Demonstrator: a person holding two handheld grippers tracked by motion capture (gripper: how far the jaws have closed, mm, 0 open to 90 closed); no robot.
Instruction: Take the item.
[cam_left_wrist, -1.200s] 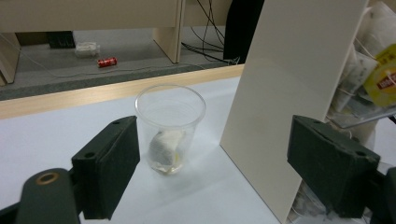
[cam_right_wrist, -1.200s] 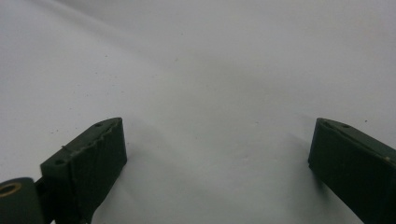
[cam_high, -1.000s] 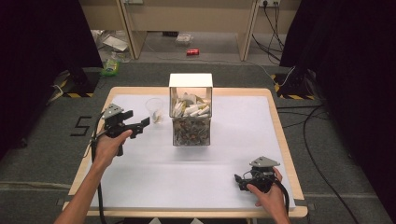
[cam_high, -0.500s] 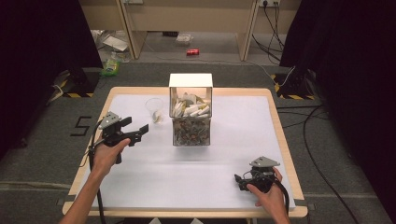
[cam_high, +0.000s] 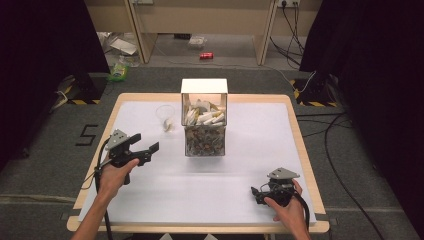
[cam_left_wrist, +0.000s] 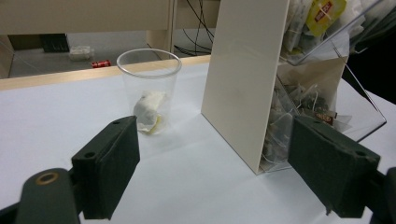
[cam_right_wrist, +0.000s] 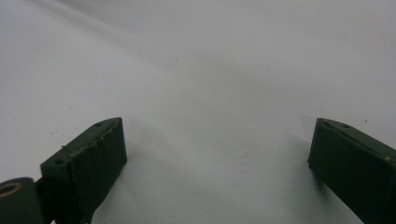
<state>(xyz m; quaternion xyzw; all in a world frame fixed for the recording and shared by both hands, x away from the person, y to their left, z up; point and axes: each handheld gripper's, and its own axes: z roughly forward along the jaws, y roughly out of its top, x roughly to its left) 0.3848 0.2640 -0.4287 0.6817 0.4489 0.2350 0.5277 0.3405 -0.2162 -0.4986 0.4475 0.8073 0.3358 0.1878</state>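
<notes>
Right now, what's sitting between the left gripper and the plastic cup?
Nothing. In the left gripper view, bare white table runs from the open left gripper up to the clear cup, which holds a tea bag. The high view agrees.

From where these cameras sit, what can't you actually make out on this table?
- Crumpled white thing in the clear plastic cup: left gripper view, too small to tell what it is.
- Printing on the tea bags in the clear box: high view, too small to read; left gripper view, the box's cream side panel hides most, and the frame's edge cuts off the rest.
- What the right gripper points at: right gripper view, blurred white tabletop.
</notes>
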